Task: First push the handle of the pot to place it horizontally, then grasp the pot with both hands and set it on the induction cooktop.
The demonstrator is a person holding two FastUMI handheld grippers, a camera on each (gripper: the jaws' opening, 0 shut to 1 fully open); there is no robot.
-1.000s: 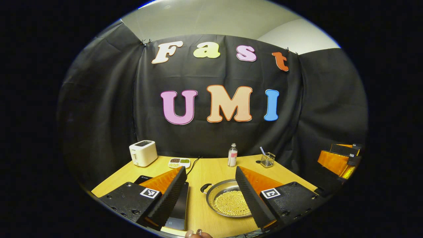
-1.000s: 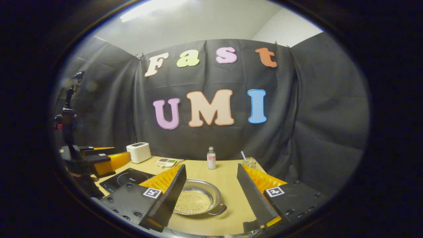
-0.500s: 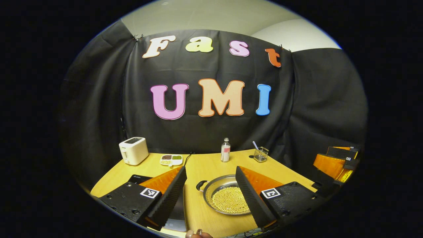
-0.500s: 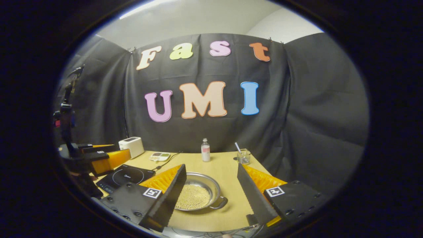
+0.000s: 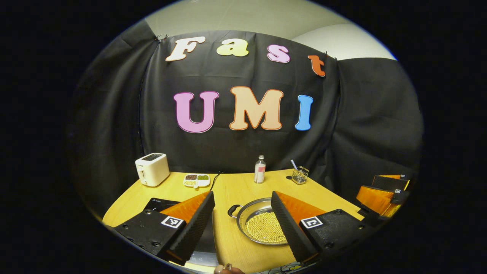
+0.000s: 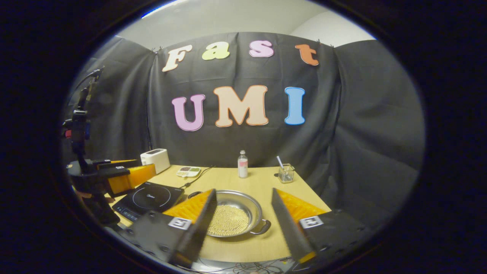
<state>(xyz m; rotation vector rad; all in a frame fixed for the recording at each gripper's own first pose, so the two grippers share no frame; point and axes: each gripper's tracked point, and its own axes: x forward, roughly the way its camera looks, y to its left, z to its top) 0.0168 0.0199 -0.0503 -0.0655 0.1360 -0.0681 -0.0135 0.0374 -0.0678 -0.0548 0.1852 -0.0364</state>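
Steel pot (image 6: 233,217) on table | induction cooktop (image 6: 150,198) beside | bottle (image 6: 242,164), toaster (image 6: 155,160) behind

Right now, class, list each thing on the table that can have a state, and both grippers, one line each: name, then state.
left gripper: open, empty, above the table.
right gripper: open, empty, above the pot.
pot: upright on the table beside the induction cooktop, holding small yellow beads.
induction cooktop: bare, nothing on it.
bottle: upright, capped.
toaster: upright, slots empty.
glass jar: upright, a stick standing in it.
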